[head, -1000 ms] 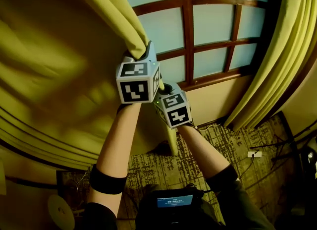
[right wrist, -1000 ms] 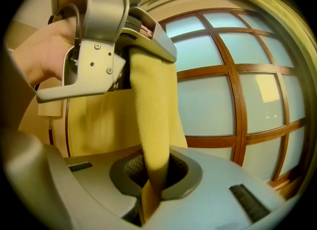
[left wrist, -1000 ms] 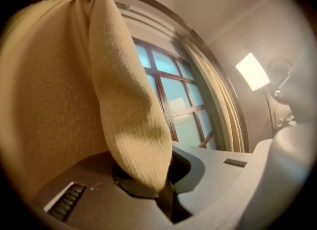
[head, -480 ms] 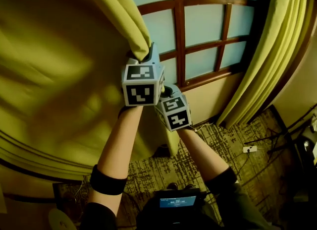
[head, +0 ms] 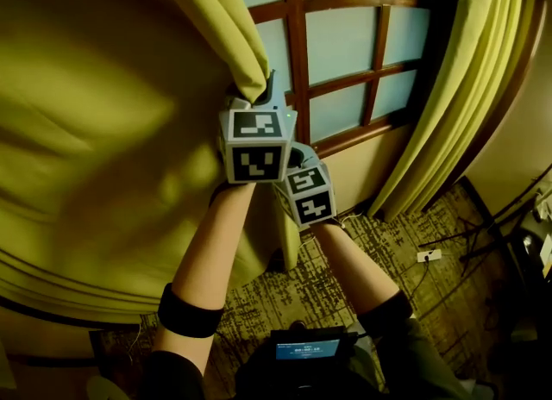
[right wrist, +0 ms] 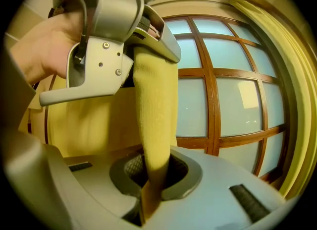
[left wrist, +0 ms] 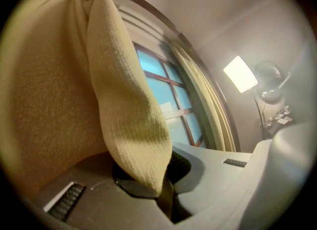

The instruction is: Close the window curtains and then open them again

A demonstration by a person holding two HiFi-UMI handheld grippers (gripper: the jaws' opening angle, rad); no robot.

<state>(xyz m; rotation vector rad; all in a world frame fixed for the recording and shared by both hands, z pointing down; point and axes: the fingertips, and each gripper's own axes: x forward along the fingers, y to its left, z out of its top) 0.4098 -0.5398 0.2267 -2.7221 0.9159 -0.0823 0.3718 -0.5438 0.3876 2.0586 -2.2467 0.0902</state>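
The soft, light curtain (head: 103,131) is pulled further across the window (head: 345,45) than before, its edge pinched tight in the jaws of the left gripper (left wrist: 166,197) and the right gripper (right wrist: 148,194).

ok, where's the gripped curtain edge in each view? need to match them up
Head view: curtain edge at upper centre, just left of the window's vertical bar.
Left gripper view: centre, a hanging fold running down to bottom centre.
Right gripper view: centre-left, a vertical strip dropping to bottom centre.
Shared landmark: the wooden window frame, right of the edge in all three.
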